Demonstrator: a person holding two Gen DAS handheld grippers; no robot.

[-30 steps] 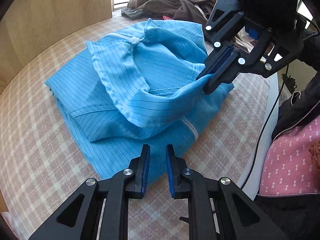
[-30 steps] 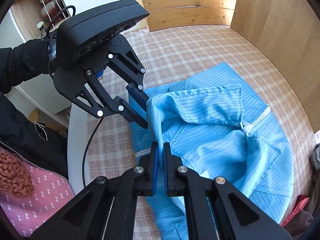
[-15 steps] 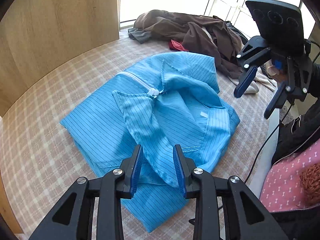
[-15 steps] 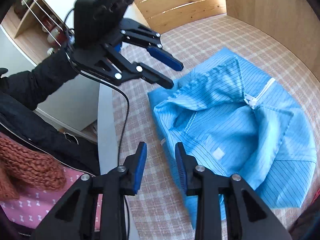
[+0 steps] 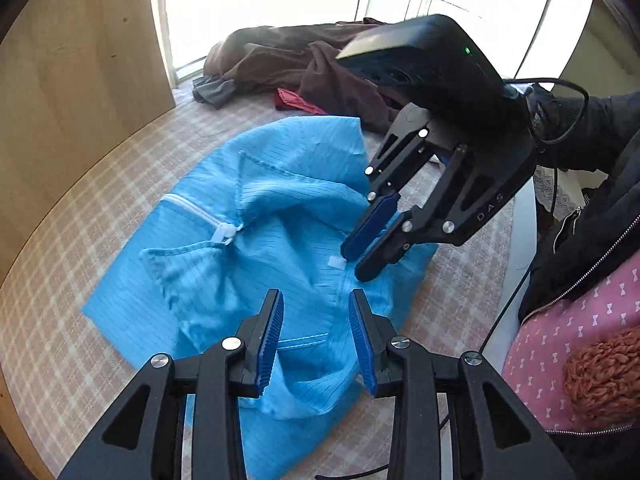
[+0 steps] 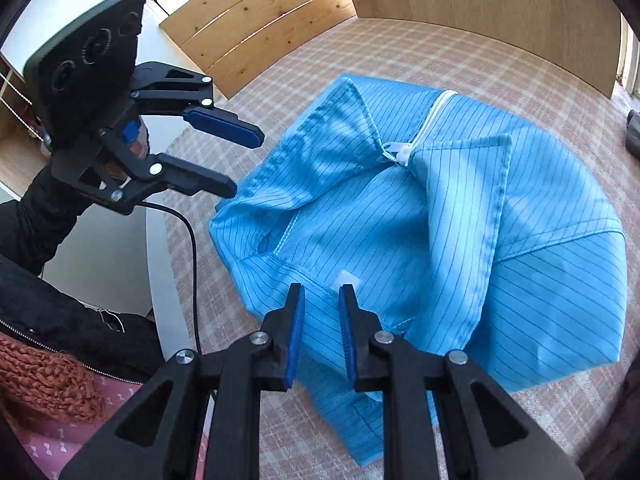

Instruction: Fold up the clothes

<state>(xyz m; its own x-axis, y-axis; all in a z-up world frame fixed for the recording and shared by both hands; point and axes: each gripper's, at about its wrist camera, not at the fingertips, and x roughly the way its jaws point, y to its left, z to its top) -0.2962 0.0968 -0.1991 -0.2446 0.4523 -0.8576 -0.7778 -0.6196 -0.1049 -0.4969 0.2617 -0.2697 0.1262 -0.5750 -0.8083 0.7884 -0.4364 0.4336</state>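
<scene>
STEP: re-gripping mid-fold | GARMENT: blue striped zip jacket [image 6: 460,240] lies bunched on the checked bedcover [image 6: 420,56], collar near | LEFT: left gripper [image 5: 316,332] jaws opening, empty, above near hem | RIGHT: right gripper [image 6: 320,332] jaws closing over collar seam by white label [image 6: 347,278]; cloth not yet pinched | NEXT: likely pinch collar edge squarely; left needs a matching hold

The right tool [image 6: 320,332], having released the blue garment's [image 5: 280,216] collar, is closing again above it; the left tool [image 5: 316,340] is opening, lifting away.
</scene>
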